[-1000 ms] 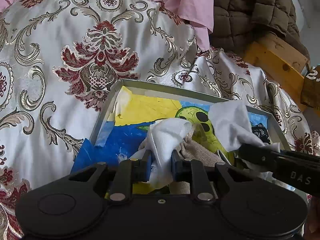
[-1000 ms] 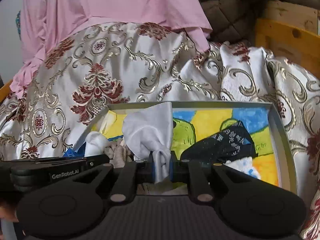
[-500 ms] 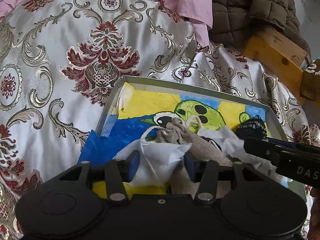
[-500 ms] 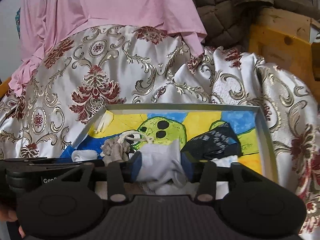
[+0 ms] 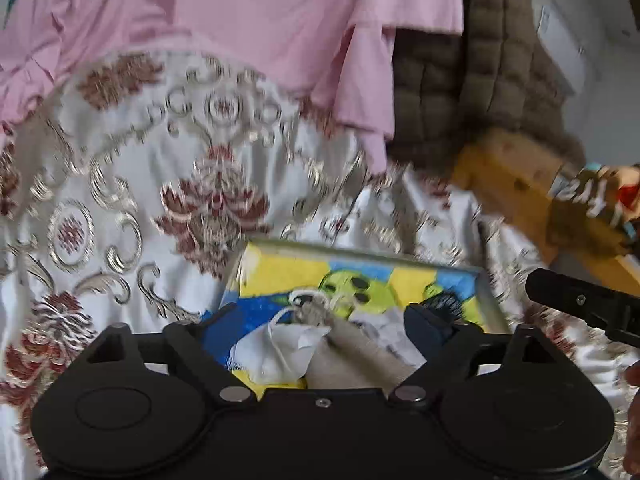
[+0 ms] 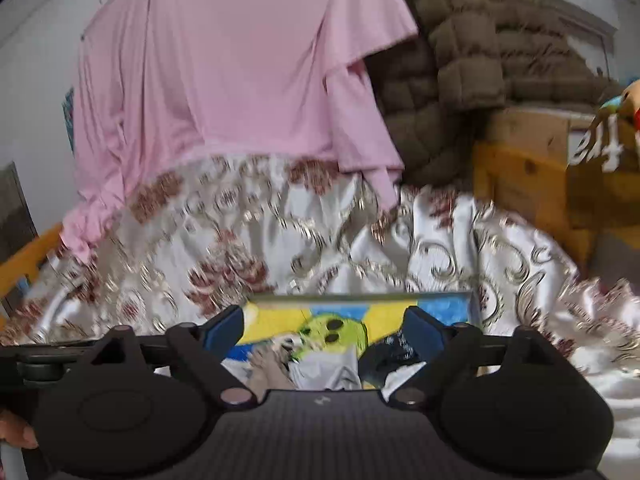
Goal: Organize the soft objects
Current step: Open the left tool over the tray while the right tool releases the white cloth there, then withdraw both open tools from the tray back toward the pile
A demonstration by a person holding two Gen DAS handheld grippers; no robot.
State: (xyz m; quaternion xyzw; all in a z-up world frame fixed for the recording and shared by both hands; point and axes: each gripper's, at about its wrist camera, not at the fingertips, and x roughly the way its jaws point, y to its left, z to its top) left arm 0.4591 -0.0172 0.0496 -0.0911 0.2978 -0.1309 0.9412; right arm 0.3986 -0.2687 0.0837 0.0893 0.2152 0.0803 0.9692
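The white cloth (image 5: 286, 350) is left lying in the tray (image 5: 486, 300); both the left gripper (image 5: 320, 330) and right gripper (image 6: 322, 330) have just been opened wide, with nothing gripped, so the cloth stays there.

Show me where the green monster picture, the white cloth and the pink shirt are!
green monster picture (image 5: 352, 292), left wrist view, on its green face.
white cloth (image 5: 284, 350), left wrist view, middle of the crumpled fabric.
pink shirt (image 6: 240, 80), right wrist view, middle of its front.
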